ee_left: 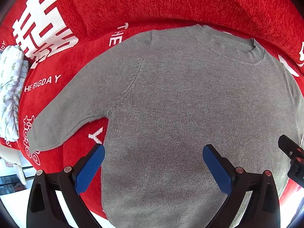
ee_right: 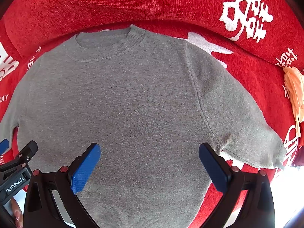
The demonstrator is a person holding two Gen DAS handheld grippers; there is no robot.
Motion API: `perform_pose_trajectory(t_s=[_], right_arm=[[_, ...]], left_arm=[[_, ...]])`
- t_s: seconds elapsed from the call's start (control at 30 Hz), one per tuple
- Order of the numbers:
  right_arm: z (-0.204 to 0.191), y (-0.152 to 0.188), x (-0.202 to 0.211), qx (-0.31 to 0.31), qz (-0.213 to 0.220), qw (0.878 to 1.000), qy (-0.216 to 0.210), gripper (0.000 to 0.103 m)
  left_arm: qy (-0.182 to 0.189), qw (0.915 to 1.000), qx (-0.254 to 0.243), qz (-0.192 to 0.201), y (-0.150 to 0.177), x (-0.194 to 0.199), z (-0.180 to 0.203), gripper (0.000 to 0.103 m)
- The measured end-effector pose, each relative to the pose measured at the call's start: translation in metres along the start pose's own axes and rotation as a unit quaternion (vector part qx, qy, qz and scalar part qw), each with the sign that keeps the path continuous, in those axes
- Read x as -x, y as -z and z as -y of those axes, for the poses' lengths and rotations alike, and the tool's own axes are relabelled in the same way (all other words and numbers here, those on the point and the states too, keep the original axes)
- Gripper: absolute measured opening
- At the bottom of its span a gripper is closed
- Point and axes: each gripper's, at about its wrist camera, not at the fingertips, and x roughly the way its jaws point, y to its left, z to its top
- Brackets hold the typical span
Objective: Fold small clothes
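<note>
A small grey knit sweater (ee_left: 180, 104) lies flat and face up on a red cover, collar at the far side, both sleeves spread out. It also shows in the right wrist view (ee_right: 123, 104). My left gripper (ee_left: 153, 152) is open and empty, hovering over the sweater's lower left part near the armpit. My right gripper (ee_right: 150, 150) is open and empty over the lower right part; its right finger is near the right sleeve (ee_right: 247, 129). The right gripper's edge (ee_left: 292, 155) shows in the left wrist view; the left gripper's edge (ee_right: 17, 163) shows in the right wrist view.
The red cover (ee_left: 152, 3) has white lettering and rises into a padded back behind the collar. A white floral cloth (ee_left: 11, 95) lies at the far left. A peach cloth (ee_right: 294, 93) lies at the far right. The cover's front edge drops off below the sweater's hem.
</note>
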Motion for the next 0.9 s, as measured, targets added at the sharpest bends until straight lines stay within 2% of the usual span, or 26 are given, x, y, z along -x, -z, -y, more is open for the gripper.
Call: perform_pose_trajectory(t_s=[0.9], right_arm=[[-0.0049, 0.0058, 0.0067, -0.001, 0.002, 1.0, 0.0, 0.103]], left_arm=[[0.0, 1.0, 0.002, 0.002, 0.0032, -0.0001, -0.008, 0.103]])
